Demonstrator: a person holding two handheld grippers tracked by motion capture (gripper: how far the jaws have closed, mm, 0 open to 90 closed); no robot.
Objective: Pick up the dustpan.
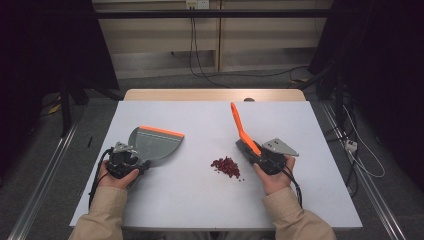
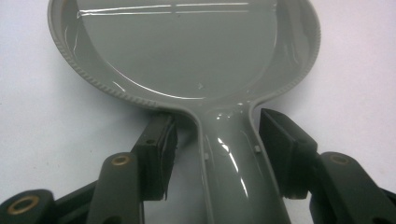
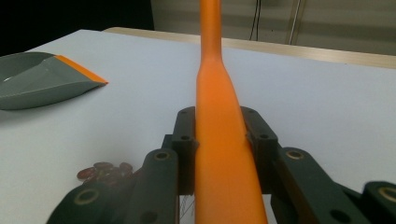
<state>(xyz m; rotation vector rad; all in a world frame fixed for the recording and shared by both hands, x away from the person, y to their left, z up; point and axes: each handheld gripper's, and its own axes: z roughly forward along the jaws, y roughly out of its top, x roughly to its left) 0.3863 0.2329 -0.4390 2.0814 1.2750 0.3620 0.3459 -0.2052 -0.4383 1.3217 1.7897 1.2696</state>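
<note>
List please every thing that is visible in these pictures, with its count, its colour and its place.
dustpan: 1, grey with orange lip, left part of table, handle between the left claw's jaws
brush: 1, orange handle, right of centre, held by the right claw, handle pointing up and away
beans: small pile, dark red, centre of table, between dustpan and brush
table: 1, white top, wooden edge at the far side
cables: several, black, on the floor behind the table
left claw: 1, black, jaws beside the dustpan handle with gaps
right claw: 1, black, closed on the brush handle
hands: 2, beige sleeves, near edge
</note>
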